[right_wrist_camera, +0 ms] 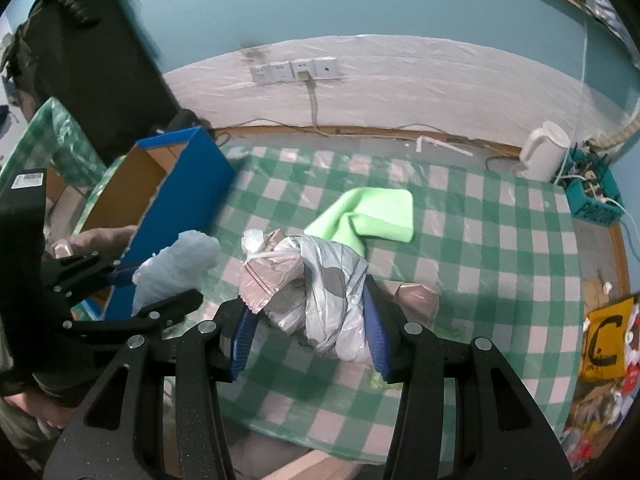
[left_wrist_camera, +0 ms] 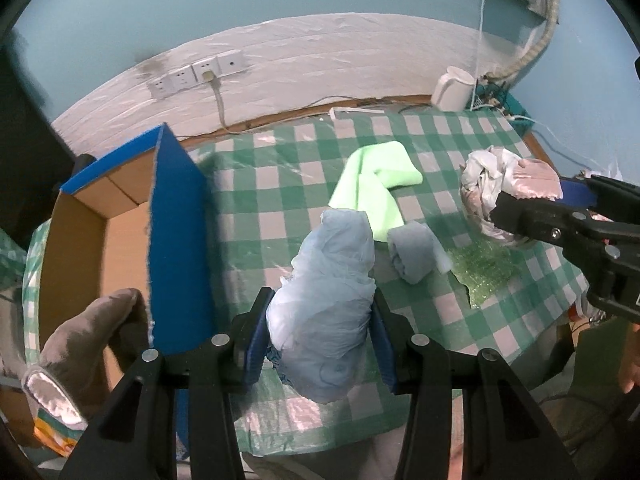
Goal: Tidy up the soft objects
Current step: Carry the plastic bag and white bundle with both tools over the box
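Observation:
My left gripper [left_wrist_camera: 320, 300] is shut on a pale blue plastic-wrapped bundle [left_wrist_camera: 328, 284], held above the checked table next to the blue cardboard box [left_wrist_camera: 180, 240]. My right gripper [right_wrist_camera: 308, 304] is shut on a white and grey patterned plastic bundle [right_wrist_camera: 316, 280]; that bundle also shows in the left wrist view [left_wrist_camera: 496, 192] at the right. A light green cloth [left_wrist_camera: 376, 184] lies flat mid-table, and it also shows in the right wrist view [right_wrist_camera: 372, 216]. A small grey-blue rolled cloth [left_wrist_camera: 412, 252] lies beside the blue bundle.
The open box has a brown inside [left_wrist_camera: 80, 248] and stands at the table's left. A white kettle [left_wrist_camera: 452, 88] and a teal basket of cables [right_wrist_camera: 592, 196] stand at the back right. A wall socket strip [left_wrist_camera: 196, 76] is behind. A torn patch [left_wrist_camera: 480, 272] marks the tablecloth.

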